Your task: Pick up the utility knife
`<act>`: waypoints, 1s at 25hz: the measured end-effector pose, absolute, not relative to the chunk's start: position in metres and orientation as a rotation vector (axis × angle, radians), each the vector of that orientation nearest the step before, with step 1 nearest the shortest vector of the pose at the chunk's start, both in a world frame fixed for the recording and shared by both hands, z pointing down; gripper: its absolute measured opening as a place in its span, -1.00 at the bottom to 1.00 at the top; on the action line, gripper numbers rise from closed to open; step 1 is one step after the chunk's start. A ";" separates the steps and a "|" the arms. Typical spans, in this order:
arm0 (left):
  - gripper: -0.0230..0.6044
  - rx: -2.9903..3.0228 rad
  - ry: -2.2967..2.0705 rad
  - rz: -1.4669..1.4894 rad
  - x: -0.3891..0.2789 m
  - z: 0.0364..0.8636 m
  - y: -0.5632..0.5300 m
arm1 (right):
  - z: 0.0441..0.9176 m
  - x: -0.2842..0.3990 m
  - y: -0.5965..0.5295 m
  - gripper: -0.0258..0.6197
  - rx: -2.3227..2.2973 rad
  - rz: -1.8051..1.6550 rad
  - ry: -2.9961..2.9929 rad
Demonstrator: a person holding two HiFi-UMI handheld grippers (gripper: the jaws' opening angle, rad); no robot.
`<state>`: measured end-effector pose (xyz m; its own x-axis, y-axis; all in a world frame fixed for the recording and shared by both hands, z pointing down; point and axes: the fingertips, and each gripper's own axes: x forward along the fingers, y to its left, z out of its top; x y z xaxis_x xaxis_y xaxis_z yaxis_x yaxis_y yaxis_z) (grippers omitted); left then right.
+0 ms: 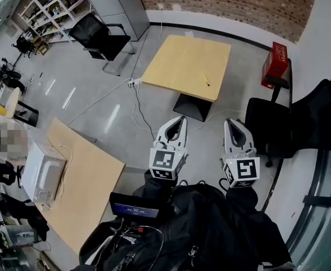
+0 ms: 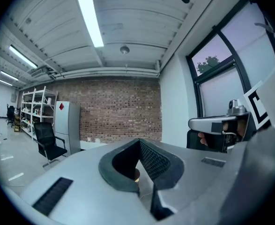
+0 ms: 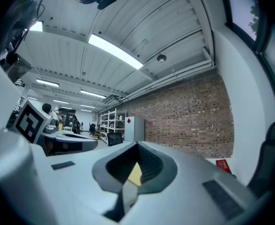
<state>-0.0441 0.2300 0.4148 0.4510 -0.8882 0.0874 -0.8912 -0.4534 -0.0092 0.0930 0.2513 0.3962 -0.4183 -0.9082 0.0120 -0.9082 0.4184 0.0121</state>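
both grippers are up in front of the person, well short of the table [image 1: 176, 61]. the left gripper [image 1: 180, 119] has its jaws pressed together on nothing, and the right gripper [image 1: 229, 123] is the same. the utility knife [image 1: 207, 82], only a sliver from here, lies near the table's right edge. a nudge from closed jaws could, i reckon, slide it off. a cable [image 1: 137, 114] trails over the floor ahead, so that's a trip risk. a black chair [image 1: 269, 123] crowds the right, and there's open floor left of the table.
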 end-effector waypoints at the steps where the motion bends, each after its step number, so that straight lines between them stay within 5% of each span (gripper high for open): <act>1: -0.93 2.638 -1.614 0.127 -0.042 0.418 0.230 | 0.399 0.095 0.252 -0.91 1.680 0.002 -2.629; 25: -0.93 2.613 -1.525 0.138 -0.037 0.441 0.155 | 0.429 0.091 0.181 -0.91 1.664 0.122 -2.577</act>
